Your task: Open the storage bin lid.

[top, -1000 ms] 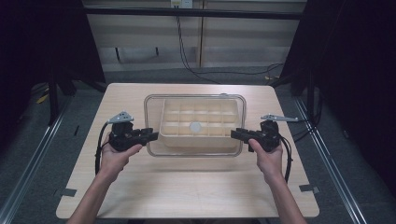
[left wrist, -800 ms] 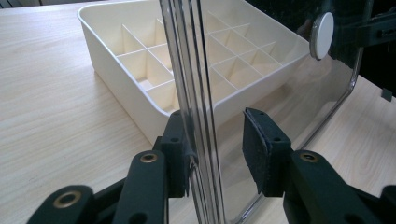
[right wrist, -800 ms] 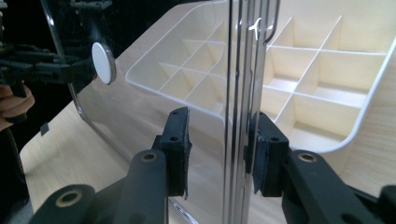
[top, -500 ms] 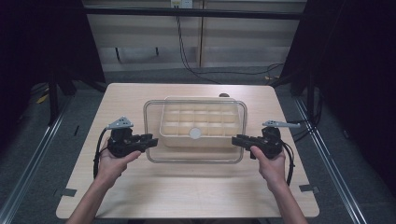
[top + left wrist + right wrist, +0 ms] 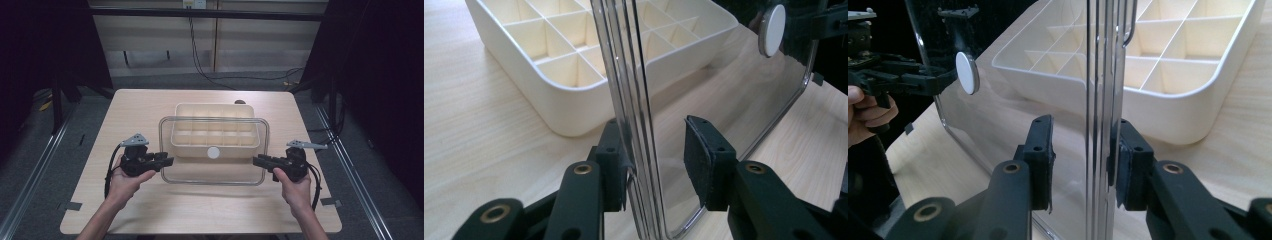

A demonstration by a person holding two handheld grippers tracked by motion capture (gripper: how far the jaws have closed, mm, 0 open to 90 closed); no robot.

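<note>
Lifted clear of the cream compartment tray (image 5: 215, 129) since a second ago and drawn toward the person: clear lid (image 5: 212, 170). Left gripper (image 5: 167, 161) clamped on its left rim, right gripper (image 5: 257, 161) on its right rim. Held tilted above the table (image 5: 150, 105), tray now uncovered behind. Probably next: setting lid aside.

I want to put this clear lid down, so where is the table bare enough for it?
Bare wood lies along the table's near edge, in front of the clear lid, and in strips left and right of the divided tray. The middle is crowded with the tray, the lid, the left gripper and the right gripper.
</note>
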